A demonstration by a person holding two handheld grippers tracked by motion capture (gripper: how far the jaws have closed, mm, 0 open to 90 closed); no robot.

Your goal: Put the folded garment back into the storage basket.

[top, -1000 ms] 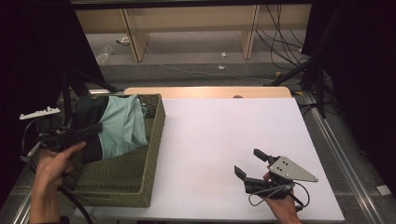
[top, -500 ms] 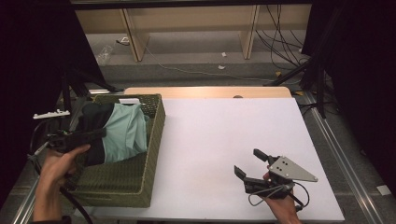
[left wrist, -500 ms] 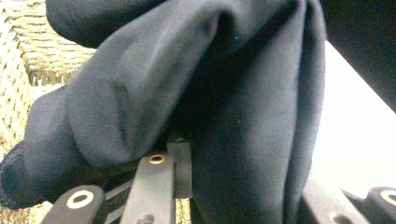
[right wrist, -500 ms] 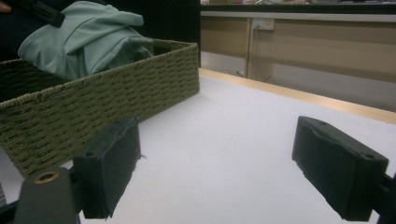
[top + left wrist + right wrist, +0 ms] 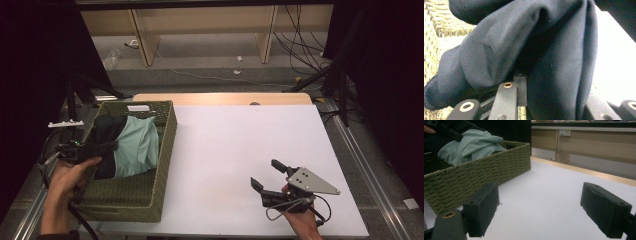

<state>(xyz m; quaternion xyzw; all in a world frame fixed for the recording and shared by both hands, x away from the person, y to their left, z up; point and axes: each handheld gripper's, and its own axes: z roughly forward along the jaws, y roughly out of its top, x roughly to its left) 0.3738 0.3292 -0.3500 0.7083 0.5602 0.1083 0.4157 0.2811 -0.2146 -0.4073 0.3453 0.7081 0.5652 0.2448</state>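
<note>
A garment with a dark navy part point(image 5: 106, 131) and a mint green part point(image 5: 138, 146) lies in the woven green basket point(image 5: 168, 150) at the table's left. My left gripper point(image 5: 111, 146) reaches in over the basket's left rim and is shut on the navy cloth. In the left gripper view the navy fabric point(image 5: 536, 42) bunches over and between the jaws. My right gripper point(image 5: 265, 173) rests near the white table's front right, open and holding nothing. In the right gripper view its pads point(image 5: 484, 207) stand wide apart and face the basket point(image 5: 486, 170) and the mint cloth point(image 5: 471, 145).
The white tabletop point(image 5: 240, 145) stretches between the basket and the right gripper. A wooden strip point(image 5: 225, 98) runs along the far edge. Beyond it are wooden shelf legs and cables on the floor.
My left gripper has sunk toward the basket with the garment. The mint cloth, which bulged over the right rim, now lies inside the basket. The right gripper has not moved.
</note>
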